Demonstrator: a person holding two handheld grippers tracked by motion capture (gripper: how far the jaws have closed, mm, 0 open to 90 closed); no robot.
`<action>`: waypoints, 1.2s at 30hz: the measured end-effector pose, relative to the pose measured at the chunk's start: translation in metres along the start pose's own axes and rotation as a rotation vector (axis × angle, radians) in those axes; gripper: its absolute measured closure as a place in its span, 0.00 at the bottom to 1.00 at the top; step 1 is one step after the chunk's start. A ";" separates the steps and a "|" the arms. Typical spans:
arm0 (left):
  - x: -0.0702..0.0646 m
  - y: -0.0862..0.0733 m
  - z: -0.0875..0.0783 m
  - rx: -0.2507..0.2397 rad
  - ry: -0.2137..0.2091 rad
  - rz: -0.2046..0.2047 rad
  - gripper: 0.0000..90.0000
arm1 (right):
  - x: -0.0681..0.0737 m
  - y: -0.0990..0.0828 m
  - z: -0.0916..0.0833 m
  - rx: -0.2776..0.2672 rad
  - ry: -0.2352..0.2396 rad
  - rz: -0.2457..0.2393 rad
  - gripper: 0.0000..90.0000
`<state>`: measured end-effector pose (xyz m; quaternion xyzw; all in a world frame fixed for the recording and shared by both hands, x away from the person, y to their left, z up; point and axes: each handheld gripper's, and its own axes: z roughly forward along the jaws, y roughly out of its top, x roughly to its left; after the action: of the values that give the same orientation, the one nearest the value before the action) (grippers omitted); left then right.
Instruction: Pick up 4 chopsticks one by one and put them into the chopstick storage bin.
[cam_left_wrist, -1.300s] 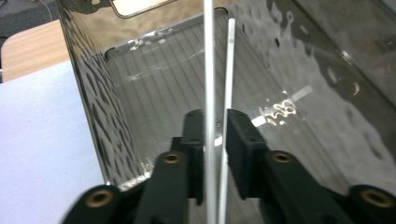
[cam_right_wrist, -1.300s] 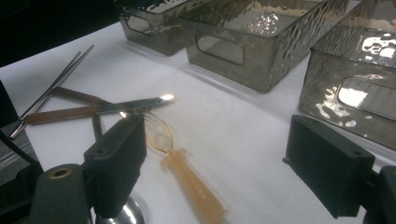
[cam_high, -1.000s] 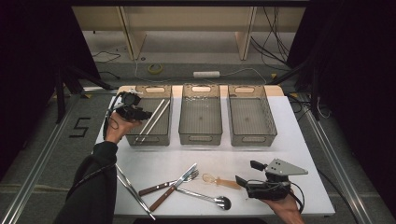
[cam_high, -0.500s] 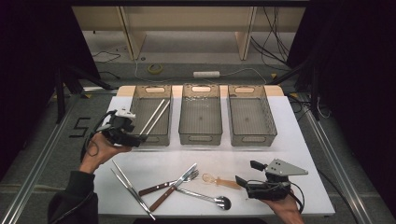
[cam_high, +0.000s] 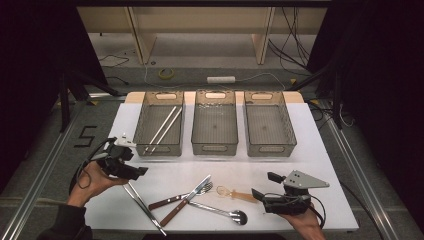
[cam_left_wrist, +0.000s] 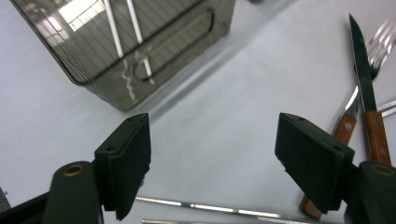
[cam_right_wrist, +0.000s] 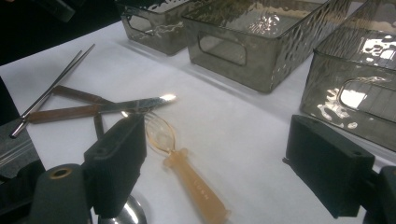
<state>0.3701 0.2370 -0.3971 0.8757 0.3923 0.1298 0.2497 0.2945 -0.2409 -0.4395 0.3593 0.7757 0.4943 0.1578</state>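
- In the high view the foot of the picture cuts off the lower tip of the metal chopsticks (cam_high: 145, 207) lying on the table (cam_high: 320, 150), and the person's left sleeve (cam_high: 65, 225) runs out of frame there too.
- In the left gripper view the bottom edge clips those chopsticks (cam_left_wrist: 210, 207) to a short bright stretch, the top edge cuts the left bin (cam_left_wrist: 140, 42), and the right edge cuts the fork (cam_left_wrist: 380, 46).
- The second pair of chopsticks (cam_high: 162, 129) lies inside the left bin (cam_high: 159, 125); through its ribbed wall in the left gripper view they read as two pale lines (cam_left_wrist: 121, 28).
- In the right gripper view the spoon (cam_right_wrist: 126, 212) is mostly hidden behind the near jaw, only part of its bowl showing.
- The left gripper (cam_high: 135, 172) has just been opening its jaws; they stand spread wide with nothing between them (cam_left_wrist: 212, 154), over bare table.
- From the left gripper, the loose chopsticks start just beside it at about 5 o'clock and run away toward 5 o'clock; the left bin sits near at 1 o'clock.
- The knife (cam_high: 185, 200) and fork (cam_high: 192, 192) lie crossed at about 4 o'clock from the left gripper, well apart from it.
- The right gripper (cam_high: 262, 192) is spread wide and empty (cam_right_wrist: 215, 154), at the table's lower right.
- The amber plastic spoon (cam_high: 235, 194) lies just beside the right gripper at 9 o'clock; in its own view the handle (cam_right_wrist: 194, 186) runs between the jaws, untouched.
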 end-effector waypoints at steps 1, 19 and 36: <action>-0.001 -0.002 0.000 0.012 -0.004 0.014 0.29 | 0.000 0.000 0.000 0.001 0.000 0.001 0.24; -0.009 -0.030 0.023 0.150 -0.030 0.039 0.30 | 0.000 0.000 0.000 0.004 0.000 -0.001 0.24; -0.008 -0.046 0.026 0.221 -0.049 0.044 0.46 | 0.000 0.000 0.001 0.006 0.000 0.001 0.23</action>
<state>0.3470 0.2483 -0.4438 0.9091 0.3790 0.0697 0.1582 0.2952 -0.2408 -0.4402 0.3599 0.7770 0.4921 0.1566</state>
